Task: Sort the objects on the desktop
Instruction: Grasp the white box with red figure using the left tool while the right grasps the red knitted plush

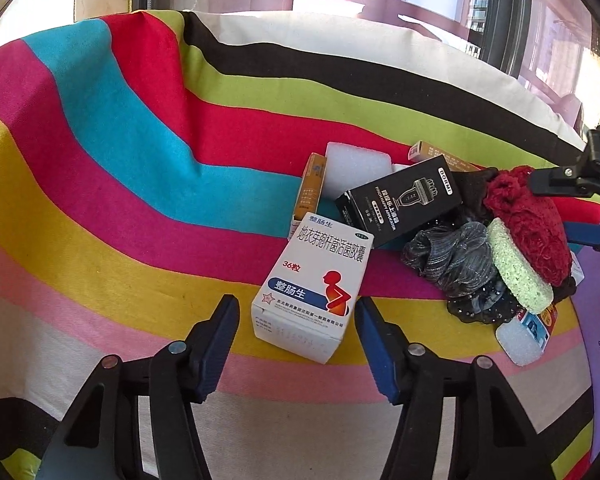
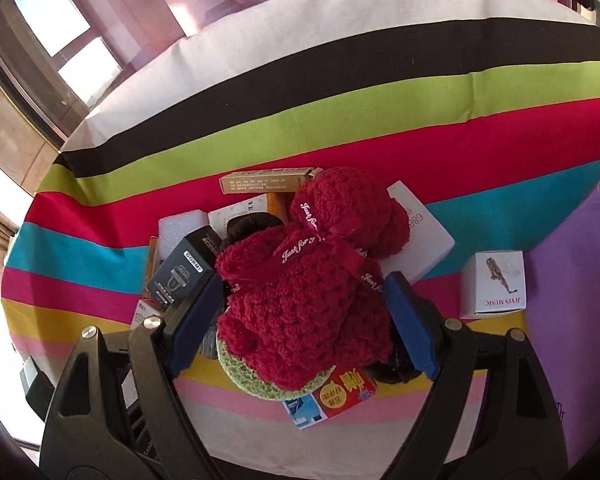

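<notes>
I have the left gripper [image 1: 296, 320] down over the near part of the striped cloth [image 1: 140, 160]; its blue pads [image 1: 220, 336] stand either side of the near end of the white medicine box [image 1: 310, 288], with a gap showing on both sides, so the jaws are apart and not pressing on it; the box lies flat on the yellow and magenta stripes, its red figure facing up.

Just beyond that box I see the black box [image 1: 400, 196] lying tilted across an orange box [image 1: 310, 192] and a white foam block [image 1: 354, 168]; to its right sits the grey scrunchie [image 1: 456, 260], touching the pale green sponge [image 1: 518, 272], which leans against the red knitted piece [image 1: 528, 224]; a small red and blue packet [image 1: 540, 320] and a second foam piece [image 1: 518, 340] lie at the near right of the heap.

From the right wrist camera, the right gripper [image 2: 304, 312] hangs over the same heap; its jaws are spread wide, one pad on each side of the red knitted piece [image 2: 308, 288]; I cannot tell whether the pads touch the wool. The green sponge [image 2: 260, 380] peeks out beneath it on the near side; a white music box carton [image 2: 494, 284] stands apart to the right, beside a purple mat [image 2: 572, 280].
</notes>
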`<state>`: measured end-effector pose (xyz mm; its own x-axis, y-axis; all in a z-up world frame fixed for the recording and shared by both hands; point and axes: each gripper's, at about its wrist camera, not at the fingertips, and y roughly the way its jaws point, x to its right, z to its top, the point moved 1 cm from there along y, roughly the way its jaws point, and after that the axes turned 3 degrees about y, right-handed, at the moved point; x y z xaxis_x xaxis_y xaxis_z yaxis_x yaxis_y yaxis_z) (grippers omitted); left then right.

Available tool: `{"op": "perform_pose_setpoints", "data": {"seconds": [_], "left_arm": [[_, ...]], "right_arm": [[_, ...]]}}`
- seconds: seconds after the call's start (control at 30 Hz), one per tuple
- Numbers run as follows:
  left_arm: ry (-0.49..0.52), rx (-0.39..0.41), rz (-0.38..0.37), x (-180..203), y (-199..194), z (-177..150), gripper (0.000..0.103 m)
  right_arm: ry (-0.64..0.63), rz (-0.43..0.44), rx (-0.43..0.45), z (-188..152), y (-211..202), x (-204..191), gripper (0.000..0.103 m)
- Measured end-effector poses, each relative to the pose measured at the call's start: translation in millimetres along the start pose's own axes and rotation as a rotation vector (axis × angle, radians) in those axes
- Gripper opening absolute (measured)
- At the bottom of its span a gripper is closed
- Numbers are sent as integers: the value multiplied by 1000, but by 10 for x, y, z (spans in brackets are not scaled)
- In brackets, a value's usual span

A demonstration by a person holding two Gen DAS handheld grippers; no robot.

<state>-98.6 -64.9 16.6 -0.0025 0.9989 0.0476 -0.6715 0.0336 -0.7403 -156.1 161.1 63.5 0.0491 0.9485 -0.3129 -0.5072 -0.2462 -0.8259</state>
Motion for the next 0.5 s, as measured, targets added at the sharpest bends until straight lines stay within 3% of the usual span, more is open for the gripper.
{"op": "perform_pose_setpoints", "data": {"seconds": [0.13,0.2,0.3,0.5], "left_arm": [[-2,7,6,-3,-14,-6,45],[3,16,10,9,-23,-9,45],[10,33,22,30,-48,-10,44],[-3,93,46,34,-164,-30,44]], "right_arm": [[-1,9,-3,-12,109,11,82],[-21,4,12,-37,109,8,63],[-13,42,5,-62,115,72,51],[15,103,48,-116,-91,245,46]]}}
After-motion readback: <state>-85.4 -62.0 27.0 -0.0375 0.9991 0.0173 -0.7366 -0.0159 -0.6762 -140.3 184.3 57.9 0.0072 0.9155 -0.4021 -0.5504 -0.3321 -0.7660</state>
